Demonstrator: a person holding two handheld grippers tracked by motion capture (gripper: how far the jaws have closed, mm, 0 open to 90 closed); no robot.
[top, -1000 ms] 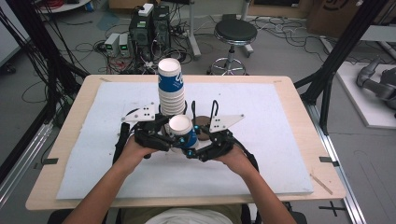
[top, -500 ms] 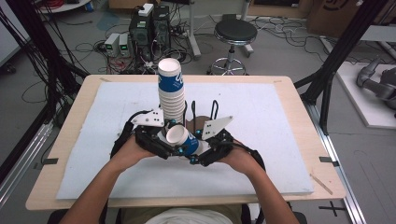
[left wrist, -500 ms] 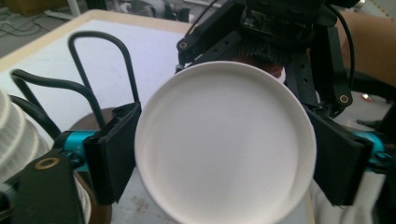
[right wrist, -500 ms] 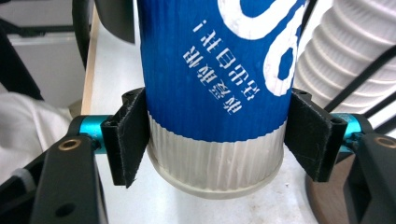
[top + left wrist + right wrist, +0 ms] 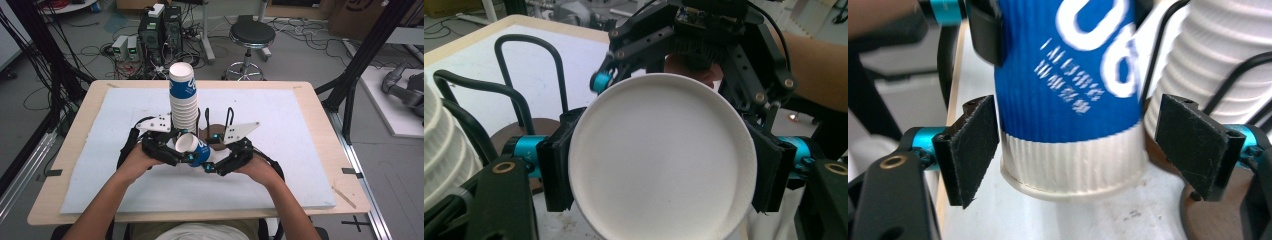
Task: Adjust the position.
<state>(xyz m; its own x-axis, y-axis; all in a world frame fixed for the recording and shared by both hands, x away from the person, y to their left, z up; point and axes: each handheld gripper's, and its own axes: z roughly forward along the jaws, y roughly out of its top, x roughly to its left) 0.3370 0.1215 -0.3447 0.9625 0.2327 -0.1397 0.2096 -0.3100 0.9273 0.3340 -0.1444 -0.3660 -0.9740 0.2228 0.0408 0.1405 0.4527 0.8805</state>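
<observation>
A blue-and-white paper cup (image 5: 196, 150) lies tilted between both grippers, just in front of the cup stack (image 5: 182, 100). Its white mouth (image 5: 664, 160) faces the left gripper view. My left gripper (image 5: 181, 150) has just been closing, and both its pads now press the cup's rim. My right gripper (image 5: 212, 159) has just been opening. In the right gripper view, its pads (image 5: 973, 150) stand off the cup's ribbed white base (image 5: 1073, 165), the right pad clearly apart.
The stack stands in a brown-based holder with black wire loops (image 5: 217, 131) at mid-table. A white mat (image 5: 300, 130) covers the wooden table (image 5: 320, 210). A stool (image 5: 252, 35) and computer boxes (image 5: 160, 25) sit on the floor beyond.
The cup has tipped from upright to lying with its mouth toward the left hand. The hands have stayed in place.
</observation>
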